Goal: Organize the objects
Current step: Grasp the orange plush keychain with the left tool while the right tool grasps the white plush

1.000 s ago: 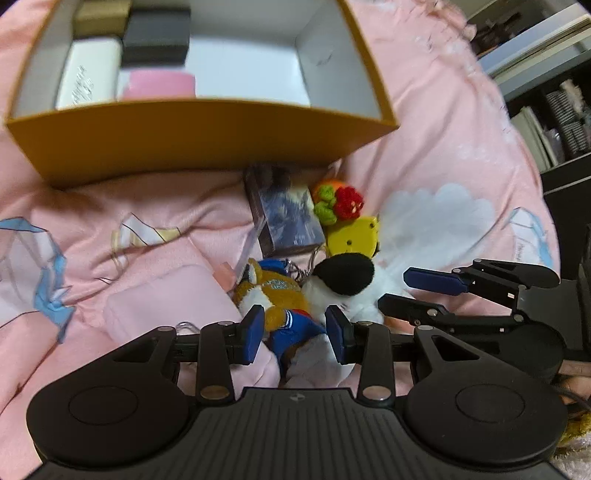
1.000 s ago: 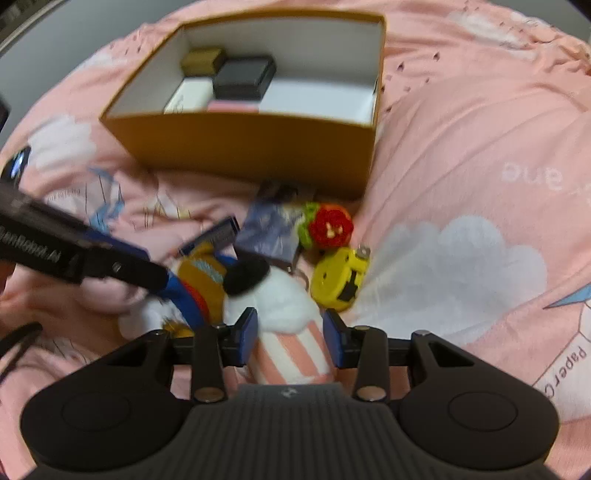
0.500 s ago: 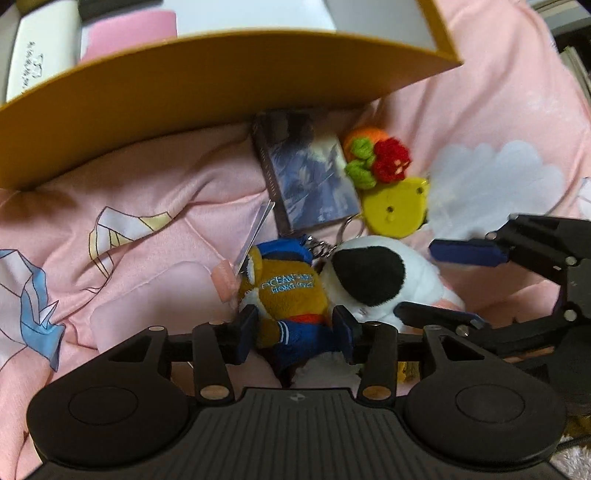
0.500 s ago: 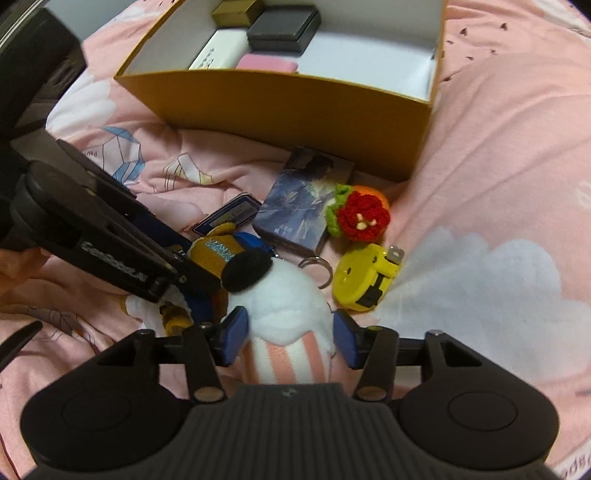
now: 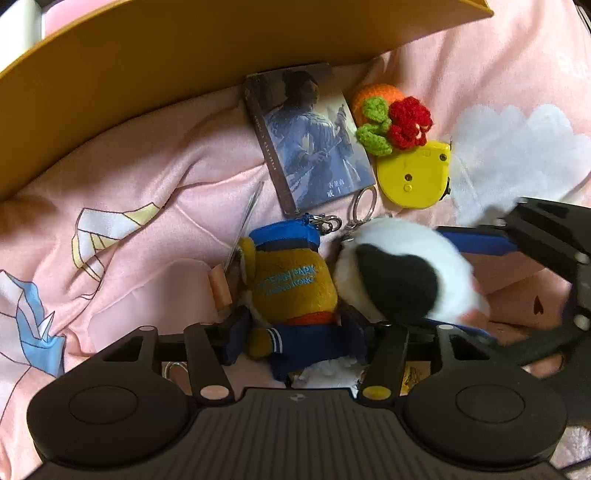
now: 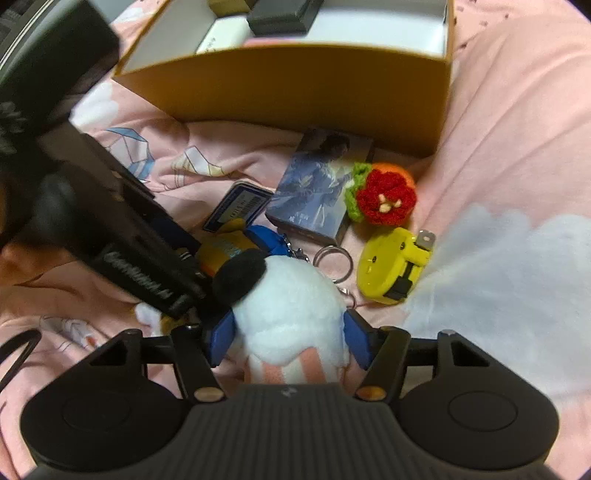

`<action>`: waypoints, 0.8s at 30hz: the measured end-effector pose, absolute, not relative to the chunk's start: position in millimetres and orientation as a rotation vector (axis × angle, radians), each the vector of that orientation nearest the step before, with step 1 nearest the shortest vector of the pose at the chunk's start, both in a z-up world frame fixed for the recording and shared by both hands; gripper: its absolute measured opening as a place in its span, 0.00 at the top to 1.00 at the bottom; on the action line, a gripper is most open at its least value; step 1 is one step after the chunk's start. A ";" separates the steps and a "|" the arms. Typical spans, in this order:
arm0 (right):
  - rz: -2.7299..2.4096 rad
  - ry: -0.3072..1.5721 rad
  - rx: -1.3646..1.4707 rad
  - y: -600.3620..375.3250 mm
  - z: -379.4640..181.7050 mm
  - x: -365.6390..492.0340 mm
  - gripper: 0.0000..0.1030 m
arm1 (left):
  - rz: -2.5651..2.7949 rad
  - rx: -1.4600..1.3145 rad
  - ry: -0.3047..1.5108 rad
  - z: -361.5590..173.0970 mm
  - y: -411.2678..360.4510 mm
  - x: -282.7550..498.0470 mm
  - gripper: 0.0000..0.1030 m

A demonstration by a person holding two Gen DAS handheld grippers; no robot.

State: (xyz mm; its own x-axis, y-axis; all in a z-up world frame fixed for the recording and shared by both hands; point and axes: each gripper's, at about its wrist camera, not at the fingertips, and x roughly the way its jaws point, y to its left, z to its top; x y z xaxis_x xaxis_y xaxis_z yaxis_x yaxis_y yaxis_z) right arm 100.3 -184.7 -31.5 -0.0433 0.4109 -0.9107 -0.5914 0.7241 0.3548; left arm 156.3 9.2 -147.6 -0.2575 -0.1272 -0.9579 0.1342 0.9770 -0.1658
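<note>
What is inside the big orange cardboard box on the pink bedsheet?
In the orange cardboard box the right wrist view shows a black flat case, a white packet and an olive-gold small box. The front wall hides the floor nearest to it.

White plush toy (image 6: 291, 314) between just-opening jaws, yellow tape measure (image 6: 391, 264) beside

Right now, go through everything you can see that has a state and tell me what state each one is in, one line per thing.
left gripper: open, jaws just widened, straddling the orange plush keychain
right gripper: open, jaws just widened, white plush between them
orange box: open, lidless, small boxes inside
yellow tape measure: tape retracted, lying on its side
photo box: lying flat, closed
</note>
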 end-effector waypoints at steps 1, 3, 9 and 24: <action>0.811 1.378 -0.175 -187.3 -25.6 97.7 0.38 | -0.253 0.014 1.816 -149.2 8.1 154.4 0.32; 0.789 1.346 -0.190 -195.7 -13.3 95.6 0.39 | -0.260 0.031 1.816 -152.6 5.9 150.7 0.29; 0.715 1.318 -0.138 -221.4 6.5 103.0 0.48 | -0.247 0.047 1.786 -156.4 6.0 138.8 0.37; 0.664 1.235 0.052 -230.7 22.6 97.5 0.51 | -0.325 -0.101 1.316 -88.9 50.1 58.1 0.45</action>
State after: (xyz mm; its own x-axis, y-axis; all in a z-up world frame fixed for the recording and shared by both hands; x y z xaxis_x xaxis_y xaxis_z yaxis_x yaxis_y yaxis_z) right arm 97.5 -230.7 22.6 0.1680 0.4934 -0.8534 -0.4391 0.8125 0.3834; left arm 58.1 50.1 -88.9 0.2146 -0.2903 -0.9325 0.1768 0.9506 -0.2553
